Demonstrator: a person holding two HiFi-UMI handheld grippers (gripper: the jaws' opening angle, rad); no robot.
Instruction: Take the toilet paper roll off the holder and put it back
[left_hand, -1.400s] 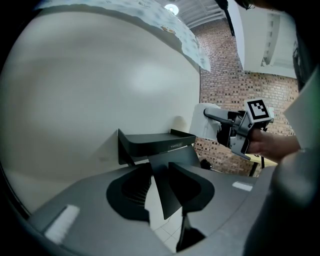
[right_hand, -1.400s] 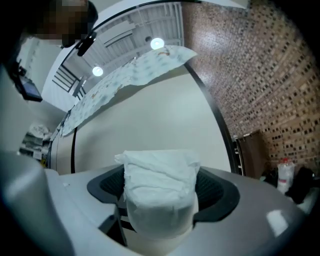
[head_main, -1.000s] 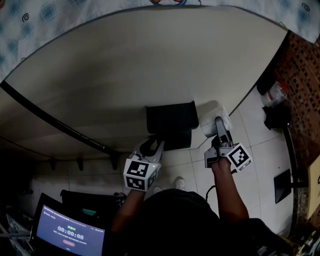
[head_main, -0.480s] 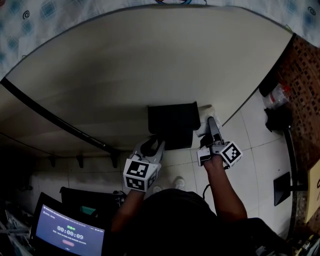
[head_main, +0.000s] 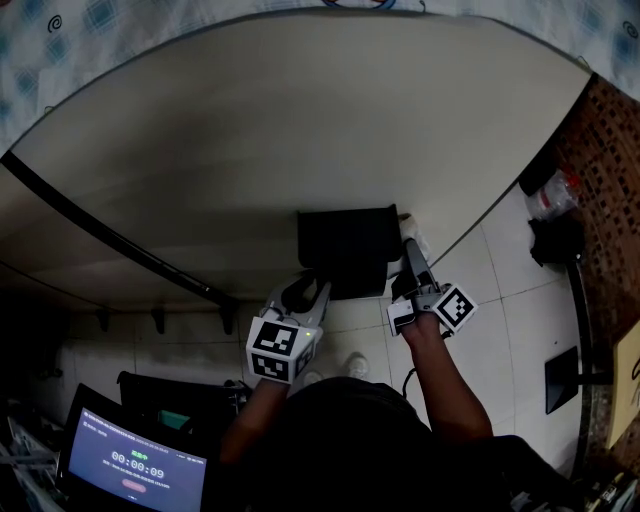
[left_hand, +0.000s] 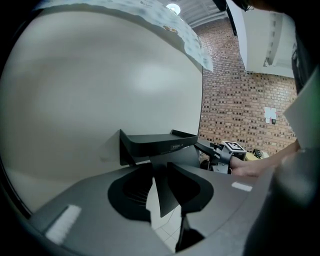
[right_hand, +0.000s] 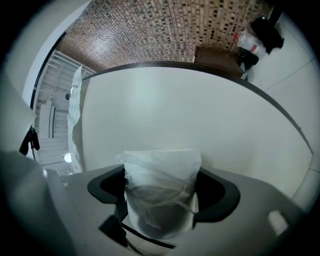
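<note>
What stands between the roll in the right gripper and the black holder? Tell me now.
Nothing visible does. The right gripper is shut on the roll, which sits right beside the holder's right end with no thing between them. The left gripper is closed on the holder's lower left part, away from the roll.

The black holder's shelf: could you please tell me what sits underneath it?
The toilet paper roll shows at the shelf's right end, clamped in the right gripper. From above, the shelf covers whatever else lies beneath it.
</note>
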